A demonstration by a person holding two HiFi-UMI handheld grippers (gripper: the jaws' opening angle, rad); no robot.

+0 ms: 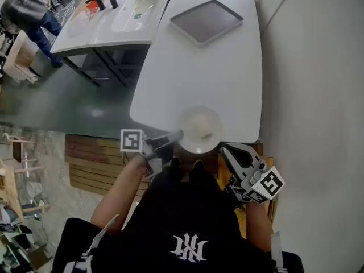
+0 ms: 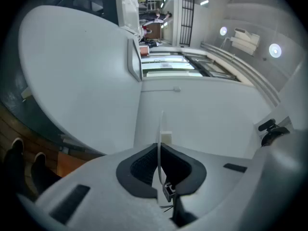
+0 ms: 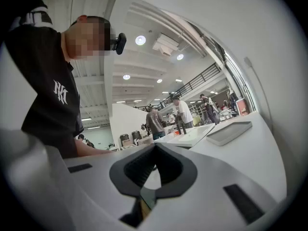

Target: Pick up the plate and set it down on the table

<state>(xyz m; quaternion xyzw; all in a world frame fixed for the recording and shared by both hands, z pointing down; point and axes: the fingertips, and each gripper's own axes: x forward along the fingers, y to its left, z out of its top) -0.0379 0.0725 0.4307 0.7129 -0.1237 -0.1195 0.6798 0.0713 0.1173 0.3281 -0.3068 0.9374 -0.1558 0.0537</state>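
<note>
A round white plate [image 1: 199, 128] sits at the near edge of the white table [image 1: 216, 73], its front rim reaching past that edge. My left gripper [image 1: 177, 134] comes in from the left and is shut on the plate's left rim. In the left gripper view the plate [image 2: 160, 129] shows edge-on as a thin white line pinched between the dark pads of the left gripper [image 2: 159, 153]. I cannot tell whether the plate rests on the table or is lifted. My right gripper [image 1: 227, 149] is shut and holds nothing, just off the table's near right corner; the right gripper [image 3: 153, 150] points over the tabletop.
A grey rectangular tray [image 1: 206, 20] lies at the far end of the table. A white sink unit [image 1: 122, 10] stands to the left of it, with a person [image 1: 28, 10] beyond. Wooden slats [image 1: 91, 164] lie below the table's near edge. A pale wall [image 1: 313, 84] runs along the right.
</note>
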